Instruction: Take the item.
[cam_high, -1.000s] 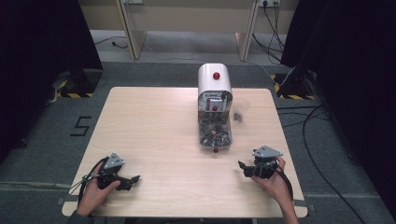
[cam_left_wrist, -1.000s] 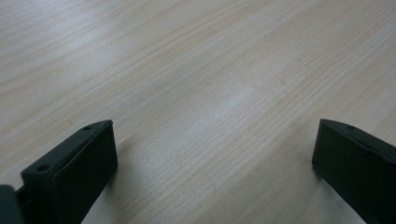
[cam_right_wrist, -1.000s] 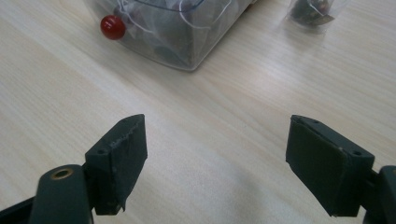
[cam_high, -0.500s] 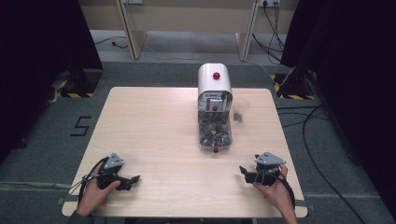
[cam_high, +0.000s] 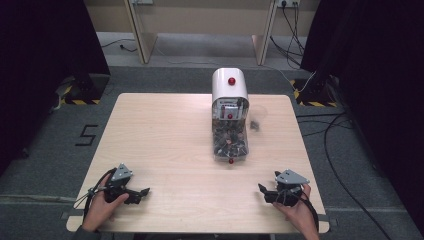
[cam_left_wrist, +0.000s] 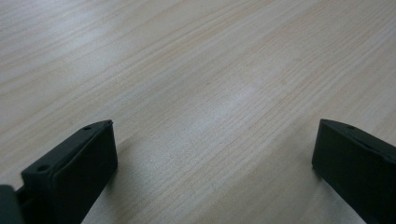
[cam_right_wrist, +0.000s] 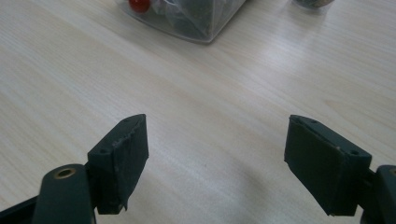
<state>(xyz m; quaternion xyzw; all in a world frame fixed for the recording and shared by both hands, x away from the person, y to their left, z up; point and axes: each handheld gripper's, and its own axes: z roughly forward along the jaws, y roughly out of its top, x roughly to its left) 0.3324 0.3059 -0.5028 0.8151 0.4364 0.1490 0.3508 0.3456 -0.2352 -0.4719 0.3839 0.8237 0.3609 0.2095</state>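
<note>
The left tool (cam_high: 142, 193) rests low over the near left corner of the worktop (cam_high: 160, 135), its jaws spread wide with nothing between them; the left gripper view has bare wood grain under both black jaws. The right tool (cam_high: 264, 192) sits by the near right corner, jaws likewise wide apart and empty, held in the person's right hand (cam_high: 295, 212). Its own view looks along the jaws towards the clear front end of the dispenser (cam_right_wrist: 187, 18), which lies well ahead of them.

That dispenser (cam_high: 229, 117) is the one large thing on the worktop: a white domed body with a red knob, set near the middle of the far edge, with a clear bin full of small dark pieces running towards the near edge. A small clear cup (cam_high: 257, 123) stands just beside it on the right, too blurred to say what it holds.

Both tools seem parked at a starting stance, so the work looks not yet begun. The next move probably calls for the right tool to travel forward to the dispenser's red knob or the cup, staying open until it straddles the target.
</note>
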